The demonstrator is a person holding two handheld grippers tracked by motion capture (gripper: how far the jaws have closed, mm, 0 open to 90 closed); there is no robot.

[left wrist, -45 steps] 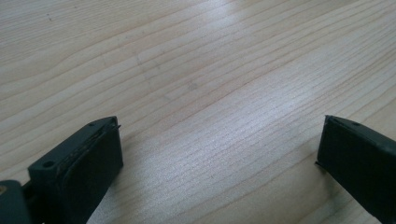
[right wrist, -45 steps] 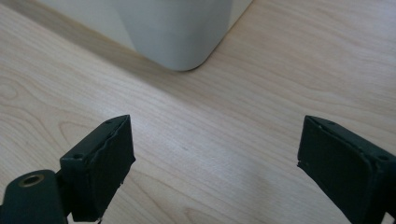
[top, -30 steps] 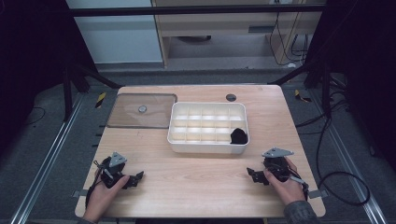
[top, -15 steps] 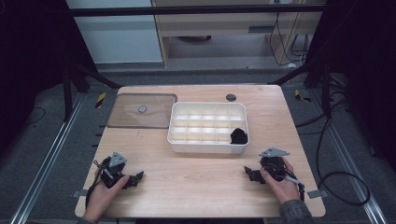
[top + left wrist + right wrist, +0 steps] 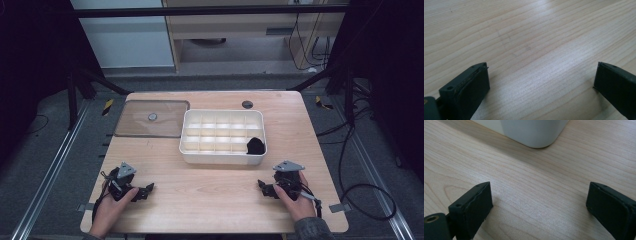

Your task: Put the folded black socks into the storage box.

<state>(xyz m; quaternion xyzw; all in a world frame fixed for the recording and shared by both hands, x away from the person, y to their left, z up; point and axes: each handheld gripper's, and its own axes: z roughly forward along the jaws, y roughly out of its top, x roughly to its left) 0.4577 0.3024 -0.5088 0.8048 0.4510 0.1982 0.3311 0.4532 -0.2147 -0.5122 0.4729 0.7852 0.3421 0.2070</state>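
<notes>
Both hand-held grippers sit low on the tabletop [image 5: 215,190] near the bottom of the high view. Left hand-held gripper [image 5: 142,191] at lower left, jaws spread wide, nothing between them, bare wood in the left gripper view. Right hand-held gripper [image 5: 264,188] at lower right, jaws also wide apart and empty; its own view has the rounded corner of the white compartment tray [image 5: 534,132] near the top of the frame.

The tray [image 5: 222,159] is centre frame in the high view, with a black item [image 5: 256,146] in its lower-right compartment, nearest the right gripper. Clear lid [image 5: 150,119] lies flat at upper left, just beside the tray. Small dark disc [image 5: 247,104] above the tray, apart from it.

Risks, as I judge them: a low approach from the right could catch the tray wall and shove the tray toward the lid; the narrow compartment may jam wide jaws against the dividers; the black item looks soft and may slip.

Room: plenty of bare wood between the grippers and below the tray. The right gripper is close to the right tabletop edge, the left one close to the left edge.
</notes>
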